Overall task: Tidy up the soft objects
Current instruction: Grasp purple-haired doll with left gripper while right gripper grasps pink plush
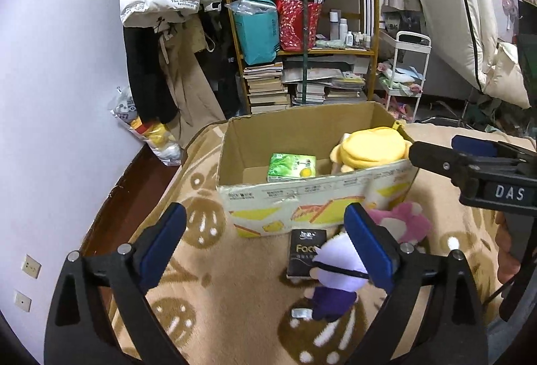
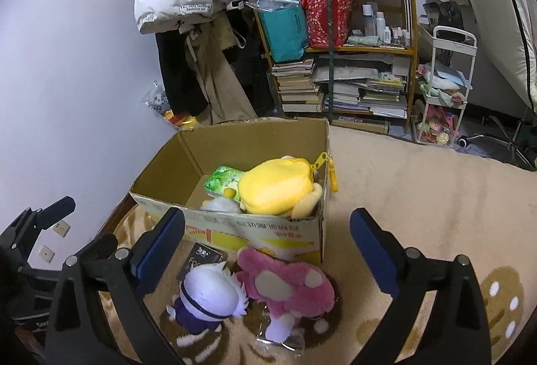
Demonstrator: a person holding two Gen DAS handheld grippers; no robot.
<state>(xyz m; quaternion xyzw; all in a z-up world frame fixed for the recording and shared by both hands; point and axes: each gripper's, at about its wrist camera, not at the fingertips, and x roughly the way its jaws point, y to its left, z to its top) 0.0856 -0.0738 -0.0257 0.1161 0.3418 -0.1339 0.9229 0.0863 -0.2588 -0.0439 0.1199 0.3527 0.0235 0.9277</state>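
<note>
An open cardboard box (image 1: 295, 193) (image 2: 235, 224) stands on the patterned blanket. Inside lie a yellow plush (image 1: 369, 148) (image 2: 275, 190) and a green tissue pack (image 1: 292, 167) (image 2: 223, 180). In front of the box lie a white-haired purple doll (image 1: 335, 277) (image 2: 208, 298), a pink mushroom plush (image 1: 406, 224) (image 2: 288, 287) and a black tissue pack (image 1: 303, 251) (image 2: 201, 259). My left gripper (image 1: 265, 247) is open and empty above the blanket, its right finger beside the doll. My right gripper (image 2: 268, 251) is open and empty above the two plush toys; it shows at the right of the left wrist view (image 1: 470, 160).
A wooden shelf (image 1: 302, 46) (image 2: 335, 39) with books, bags and bottles stands behind the box. Coats hang at the wall on the left. A white cart (image 1: 406, 73) (image 2: 446, 89) stands right of the shelf. The blanket's left edge drops to dark floor (image 1: 134, 183).
</note>
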